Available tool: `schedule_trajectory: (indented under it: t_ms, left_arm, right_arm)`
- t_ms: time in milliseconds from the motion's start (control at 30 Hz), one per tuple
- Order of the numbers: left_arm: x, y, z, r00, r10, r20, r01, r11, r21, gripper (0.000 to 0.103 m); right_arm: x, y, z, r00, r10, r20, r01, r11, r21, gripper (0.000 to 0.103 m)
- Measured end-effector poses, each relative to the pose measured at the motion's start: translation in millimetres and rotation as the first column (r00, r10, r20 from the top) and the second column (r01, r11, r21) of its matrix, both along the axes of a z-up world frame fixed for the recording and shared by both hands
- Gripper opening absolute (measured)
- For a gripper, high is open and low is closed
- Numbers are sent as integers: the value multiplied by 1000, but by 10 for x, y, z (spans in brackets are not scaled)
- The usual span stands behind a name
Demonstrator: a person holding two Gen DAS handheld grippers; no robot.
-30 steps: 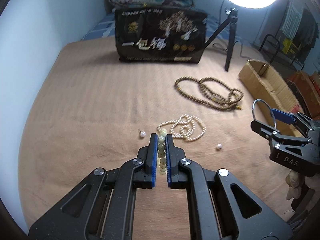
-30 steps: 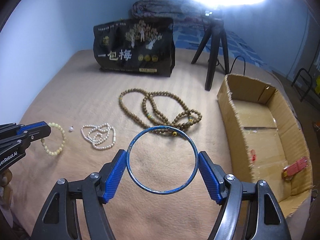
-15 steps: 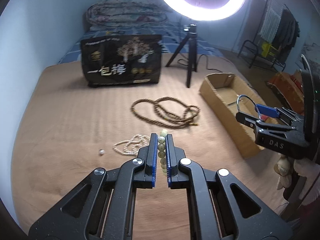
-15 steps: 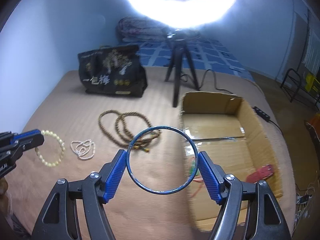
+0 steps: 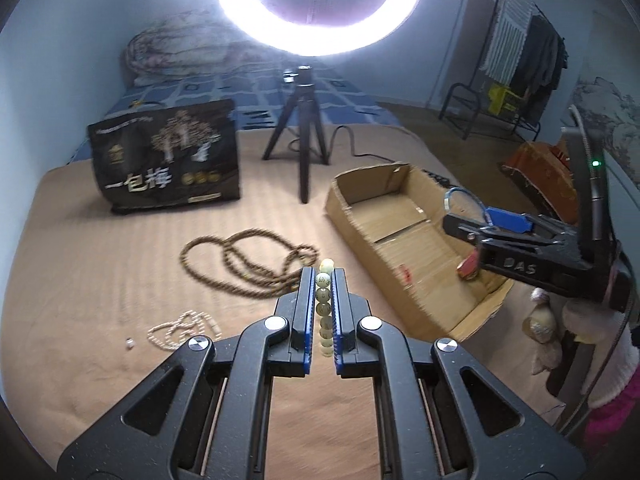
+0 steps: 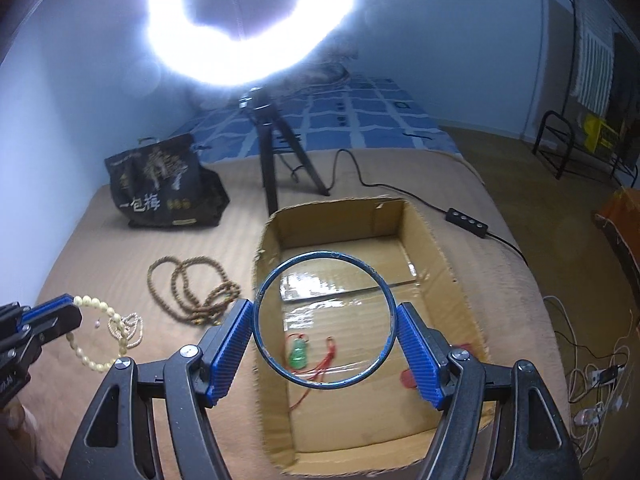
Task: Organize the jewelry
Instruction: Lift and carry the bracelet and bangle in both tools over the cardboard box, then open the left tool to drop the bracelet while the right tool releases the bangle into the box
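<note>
Cardboard box (image 6: 436,256): rough matt walls, glossy tape strips on floor. Blue bangle (image 6: 325,320): thin, smooth, worn metal look. Pale bead bracelet (image 6: 96,344): smooth, polished. Brown bead necklace (image 5: 248,264): matt, wood-like. Blanket (image 5: 100,280): tan ribbed cloth. Gripper pads (image 6: 230,344): ridged blue plastic. Black bag (image 5: 166,160): semi-gloss printed.

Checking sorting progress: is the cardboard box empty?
Not empty: the cardboard box already holds a green pendant on red cord.
</note>
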State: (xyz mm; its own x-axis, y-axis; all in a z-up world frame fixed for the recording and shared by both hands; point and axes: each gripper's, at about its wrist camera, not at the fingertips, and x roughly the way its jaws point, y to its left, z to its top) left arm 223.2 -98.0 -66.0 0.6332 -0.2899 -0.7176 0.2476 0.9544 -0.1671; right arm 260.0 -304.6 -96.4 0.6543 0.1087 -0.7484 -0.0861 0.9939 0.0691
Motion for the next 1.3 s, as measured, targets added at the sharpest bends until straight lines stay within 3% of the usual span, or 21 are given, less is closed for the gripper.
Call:
schedule_trajectory:
  t_ms: [300,600,1300]
  left_arm:
    - [155,-578,34,998,-67,16,68,997,-47,5]
    - [254,-1018,-146,991,-132,-4,132,990,-46,5]
    - [334,-1144,-352,985,-156,-71,152,987,-50,6]
  right_arm:
    - [218,-277,-143,999,-40,-28,40,999,3,74]
    - [364,-565,-316,994,-81,-68,83,996,30,74]
    - [416,-604,-392,993,-79,-85,82,996,37,76]
